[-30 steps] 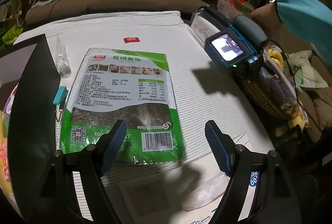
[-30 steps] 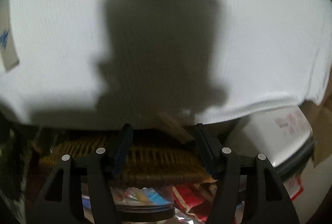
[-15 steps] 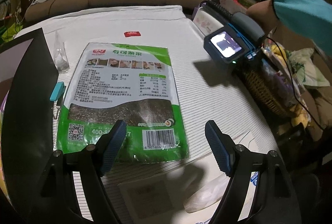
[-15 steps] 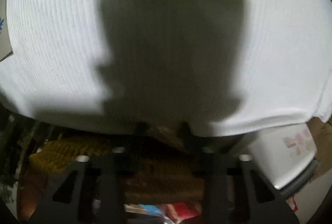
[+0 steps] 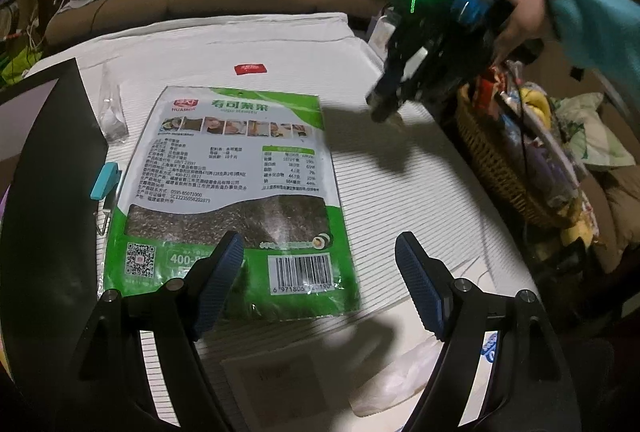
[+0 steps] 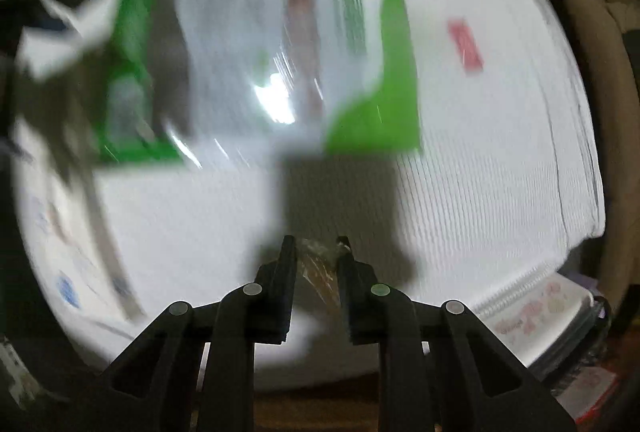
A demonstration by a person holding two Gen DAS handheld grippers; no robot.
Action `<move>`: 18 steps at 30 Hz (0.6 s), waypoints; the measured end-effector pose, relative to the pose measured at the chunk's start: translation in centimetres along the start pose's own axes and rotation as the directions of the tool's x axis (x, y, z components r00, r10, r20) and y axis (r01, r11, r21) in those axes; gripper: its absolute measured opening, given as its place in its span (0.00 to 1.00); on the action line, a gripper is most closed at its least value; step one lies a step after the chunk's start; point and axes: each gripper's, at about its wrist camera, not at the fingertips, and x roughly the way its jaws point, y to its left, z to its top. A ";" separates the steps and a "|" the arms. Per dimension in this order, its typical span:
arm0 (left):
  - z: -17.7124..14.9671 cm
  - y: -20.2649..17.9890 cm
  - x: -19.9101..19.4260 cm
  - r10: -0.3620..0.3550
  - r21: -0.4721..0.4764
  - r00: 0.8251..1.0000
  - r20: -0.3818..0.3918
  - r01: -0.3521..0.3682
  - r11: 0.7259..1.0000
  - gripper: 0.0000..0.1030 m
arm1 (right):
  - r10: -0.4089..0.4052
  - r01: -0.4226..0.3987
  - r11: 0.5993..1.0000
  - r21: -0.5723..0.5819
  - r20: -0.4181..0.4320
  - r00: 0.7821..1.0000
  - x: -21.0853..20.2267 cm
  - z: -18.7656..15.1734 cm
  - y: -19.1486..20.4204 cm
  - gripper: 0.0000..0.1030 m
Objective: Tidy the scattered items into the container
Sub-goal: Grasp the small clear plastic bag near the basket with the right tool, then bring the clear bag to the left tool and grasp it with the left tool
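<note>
Green seaweed packet [image 5: 236, 191] beneath the spread left gripper [image 5: 320, 276] — right gripper [image 6: 316, 252] closing on a brownish wrapper [image 6: 318, 272].

A glossy plastic seaweed packet [image 5: 236, 187] lies on the ribbed white cloth table cover [image 5: 400, 199], with a woven wicker basket [image 5: 496, 167] at the frame's right edge.

Right tongs [image 6: 316, 252] closing on a small clear wrapper [image 6: 318, 272].
</note>
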 end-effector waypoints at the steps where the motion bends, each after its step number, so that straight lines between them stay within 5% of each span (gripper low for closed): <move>1: 0.1 0.0 0.3 0.002 -0.001 1.000 0.001 -0.002 1.000 0.76 | 0.035 -0.036 0.999 0.024 0.058 0.998 -1.2 0.3 0.5 0.18; 4: 0.5 0.3 1.1 0.051 -0.002 0.998 0.032 -0.051 0.999 0.76 | 0.107 -0.125 0.989 0.075 0.206 0.973 -3.9 0.4 2.1 0.18; 6: 0.7 0.7 1.2 0.087 -0.017 0.993 0.075 -0.086 0.996 0.76 | 0.155 -0.189 0.978 0.092 0.293 0.944 -3.1 3.0 -2.9 0.18; 10: 0.9 1.5 -0.2 -0.046 -0.076 0.983 0.177 0.061 0.995 0.76 | 0.185 -0.276 0.949 0.152 0.438 0.880 -4.1 3.4 0.7 0.18; 15: 0.8 0.2 -3.2 -0.024 0.041 0.956 0.292 0.013 0.999 0.85 | 0.214 -0.378 0.896 0.232 0.521 0.826 -8.2 2.6 2.7 0.18; 18: 1.0 0.2 -4.1 -0.084 0.085 0.952 0.295 0.062 0.994 0.84 | 0.240 -0.423 0.871 0.248 0.536 0.809 -9.4 3.4 4.2 0.18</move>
